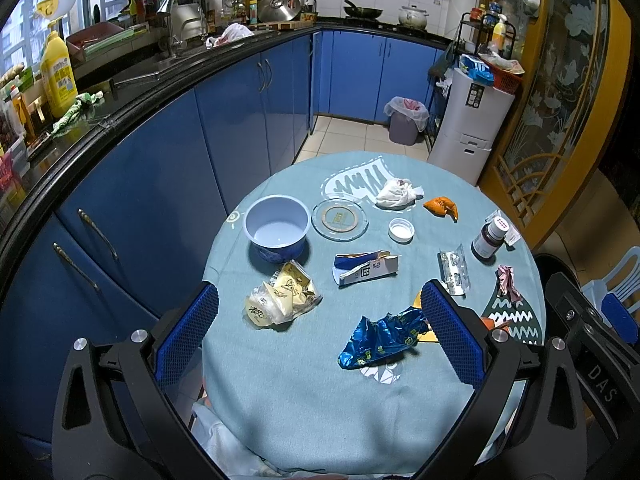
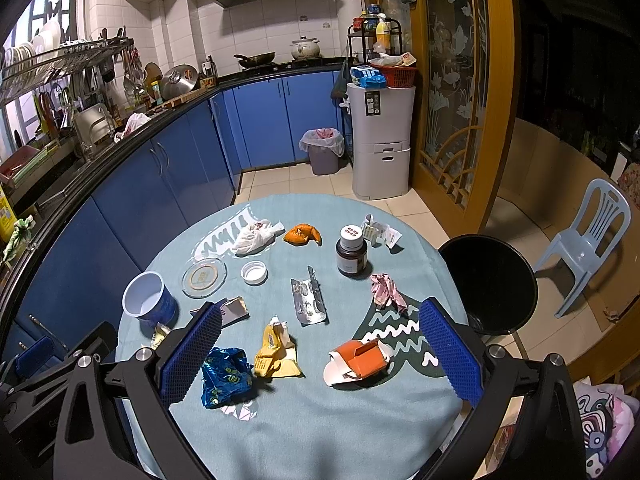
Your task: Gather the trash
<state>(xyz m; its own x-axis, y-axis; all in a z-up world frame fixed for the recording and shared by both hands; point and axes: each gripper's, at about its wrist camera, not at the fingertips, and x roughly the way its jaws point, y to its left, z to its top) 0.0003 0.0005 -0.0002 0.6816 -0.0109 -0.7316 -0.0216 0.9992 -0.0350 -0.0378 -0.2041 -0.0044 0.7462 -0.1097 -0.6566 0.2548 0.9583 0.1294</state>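
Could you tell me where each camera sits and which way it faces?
Left wrist: on the left claw, open above the table's near-left edge, facing counter and stove; right claw's body at right.
Right wrist: on the right claw, open, further right, facing stove and black bin; left claw at left.
Shared: blue wrapper, bottle, bowl.

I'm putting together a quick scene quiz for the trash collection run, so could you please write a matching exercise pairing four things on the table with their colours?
Things:
1. crumpled foil wrapper
2. torn carton
3. medicine bottle
4. crumpled tissue

Colours:
A. white
B. orange outside, white inside
C. shiny blue
D. dark brown with a white cap

Pairs: 1-C, 2-B, 3-D, 4-A
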